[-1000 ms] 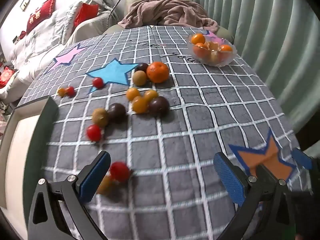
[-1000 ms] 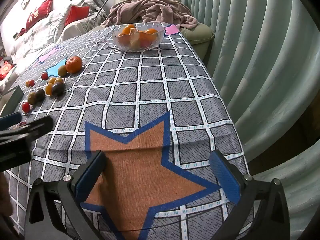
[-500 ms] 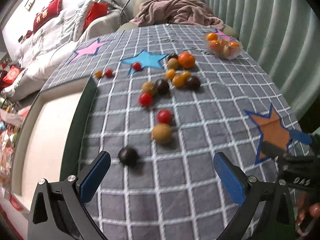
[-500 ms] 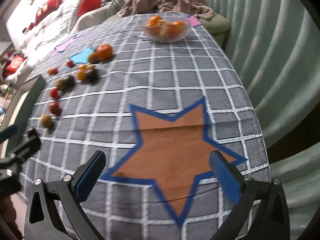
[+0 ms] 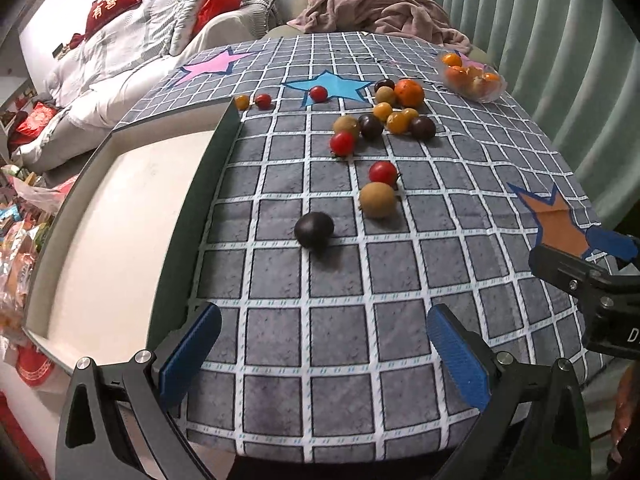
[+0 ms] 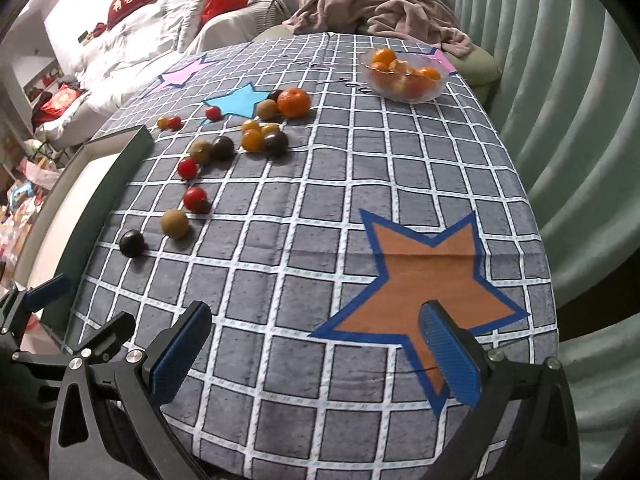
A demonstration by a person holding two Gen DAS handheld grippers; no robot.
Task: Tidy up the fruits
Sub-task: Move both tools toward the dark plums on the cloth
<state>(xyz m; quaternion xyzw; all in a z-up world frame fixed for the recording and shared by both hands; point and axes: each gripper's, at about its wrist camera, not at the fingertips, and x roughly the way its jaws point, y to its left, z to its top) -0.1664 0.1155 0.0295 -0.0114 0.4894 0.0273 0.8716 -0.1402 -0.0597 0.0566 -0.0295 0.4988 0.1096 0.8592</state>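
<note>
The loose fruits lie scattered across the grey checked tablecloth (image 5: 340, 280), mostly toward its left side: nearest you a dark purple round fruit (image 5: 314, 230) sits alone, just beyond it a tan-brown round fruit (image 5: 377, 200) touches or nearly touches a small red tomato (image 5: 383, 172), and further on another red tomato (image 5: 342, 143) lies at the edge of a cluster of brown, dark and yellow-orange small fruits with a large orange tangerine (image 5: 409, 93) at its far end. Three more small fruits rest near the light blue star printed on the cloth (image 5: 328, 84). At the far right corner a clear glass bowl (image 6: 404, 74) holds several orange fruits. Your left gripper (image 5: 324, 354) hovers above the near edge of the cloth with its blue-padded fingers spread wide and nothing between them, the dark fruit ahead of it. Your right gripper (image 6: 314, 354) is likewise spread and empty, low over the orange star with a blue outline (image 6: 424, 276). To the left, a dark-rimmed white tray (image 5: 200, 184) lies along the cloth's edge
</note>
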